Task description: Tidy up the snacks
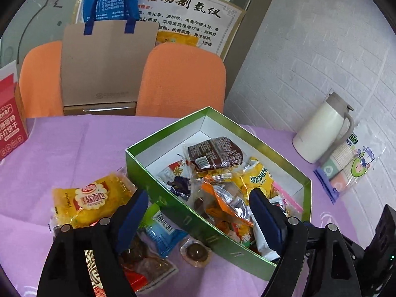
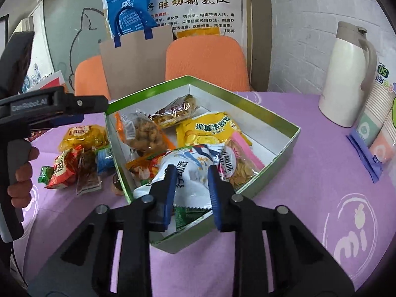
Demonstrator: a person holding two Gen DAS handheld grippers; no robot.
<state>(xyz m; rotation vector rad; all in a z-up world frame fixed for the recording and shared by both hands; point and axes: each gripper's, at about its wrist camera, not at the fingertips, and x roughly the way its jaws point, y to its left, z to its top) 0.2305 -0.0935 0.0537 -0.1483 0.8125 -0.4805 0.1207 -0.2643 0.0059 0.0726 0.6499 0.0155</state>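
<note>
A green box (image 1: 173,205) with a white inside stands on the purple tablecloth and holds several snack packets. My left gripper (image 1: 198,214) is open and holds nothing; its fingers straddle the box's near left wall. Loose snacks lie left of the box: a yellow bread packet (image 1: 91,198), a blue packet (image 1: 160,232) and a round brown sweet (image 1: 195,251). Over the near corner of the green box (image 2: 279,146), my right gripper (image 2: 191,185) is shut on a white and blue packet (image 2: 190,165). The left gripper (image 2: 99,109) shows from the side, held by a hand (image 2: 22,173).
A white thermos jug (image 2: 346,74) and a pack of paper cups (image 2: 378,128) stand at the right by the brick wall. A red carton (image 1: 10,121) sits far left. Two orange chairs (image 1: 183,79) and a cardboard bag (image 1: 104,64) are behind the table.
</note>
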